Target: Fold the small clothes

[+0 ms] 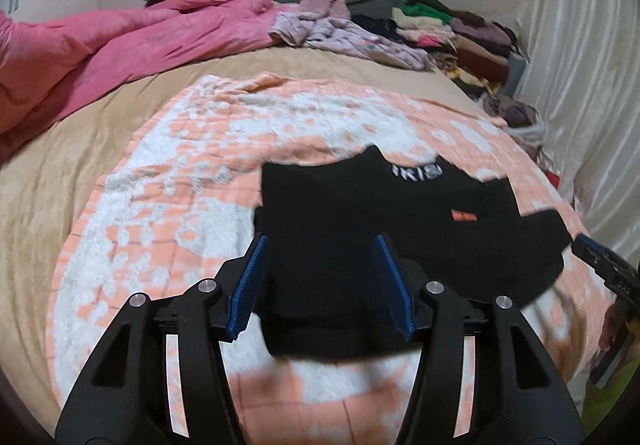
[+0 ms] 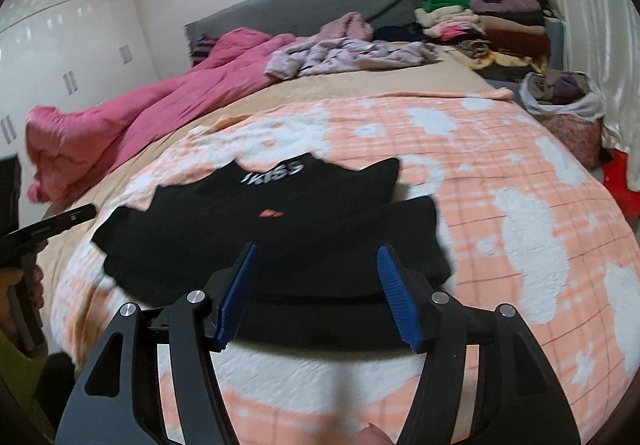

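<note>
- Lying flat on the peach-and-white blanket [image 1: 168, 181] on the bed, the black top [image 1: 360, 213] spreads its long axis side to side across both views, neckline away from the person.
- The left gripper [image 1: 320, 285] hovers over the garment's left near hem, blue fingers apart, holding nothing.
- The right gripper [image 2: 316, 289] hovers over the right near hem, fingers likewise apart and empty.
- Both seem equally near; a forward fold looks likely.

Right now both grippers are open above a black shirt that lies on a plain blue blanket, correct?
Not quite. The blanket is peach and white, checked, not plain blue; the right wrist view shows it plainly. The rest holds: the left gripper and right gripper are both open above the black shirt.
</note>
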The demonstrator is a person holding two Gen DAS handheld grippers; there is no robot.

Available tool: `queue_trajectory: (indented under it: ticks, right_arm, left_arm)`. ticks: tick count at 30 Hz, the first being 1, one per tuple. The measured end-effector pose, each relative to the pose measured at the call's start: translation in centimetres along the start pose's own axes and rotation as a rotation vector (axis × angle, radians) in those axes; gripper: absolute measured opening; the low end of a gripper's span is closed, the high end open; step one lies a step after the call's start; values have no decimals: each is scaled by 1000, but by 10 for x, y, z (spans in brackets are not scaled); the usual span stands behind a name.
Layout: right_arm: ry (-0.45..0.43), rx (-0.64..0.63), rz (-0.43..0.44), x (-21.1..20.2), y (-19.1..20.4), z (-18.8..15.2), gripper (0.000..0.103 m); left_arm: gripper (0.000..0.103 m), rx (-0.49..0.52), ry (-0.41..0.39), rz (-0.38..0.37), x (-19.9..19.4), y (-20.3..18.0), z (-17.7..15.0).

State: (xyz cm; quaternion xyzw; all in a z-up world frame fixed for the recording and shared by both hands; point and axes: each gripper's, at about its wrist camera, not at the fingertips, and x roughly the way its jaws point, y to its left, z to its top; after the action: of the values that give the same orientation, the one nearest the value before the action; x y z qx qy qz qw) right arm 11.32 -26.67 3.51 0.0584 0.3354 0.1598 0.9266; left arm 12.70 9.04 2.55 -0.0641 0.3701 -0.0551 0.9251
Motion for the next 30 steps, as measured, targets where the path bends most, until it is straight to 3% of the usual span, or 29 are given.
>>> queue_trajectory:
  ticks: [5, 14, 17, 23, 30]
  right_arm:
    - [65, -88, 28, 8, 25, -15, 25]
    - [138, -147, 45, 23, 42, -34, 22]
    - [170, -148, 10, 35, 41, -38, 22]
    - [210, -159, -50, 59, 37, -44, 22]
    - [173, -169, -58, 75, 34, -29, 21]
  left_arm:
    - [18, 48, 49, -31, 7, -21, -23]
    - [17, 116, 129, -25, 28, -43, -57]
    - [17, 130, 140, 1, 36, -44, -61]
    - [17, 140, 137, 27, 48, -41, -60]
    - [18, 133, 115, 28, 59, -38, -46]
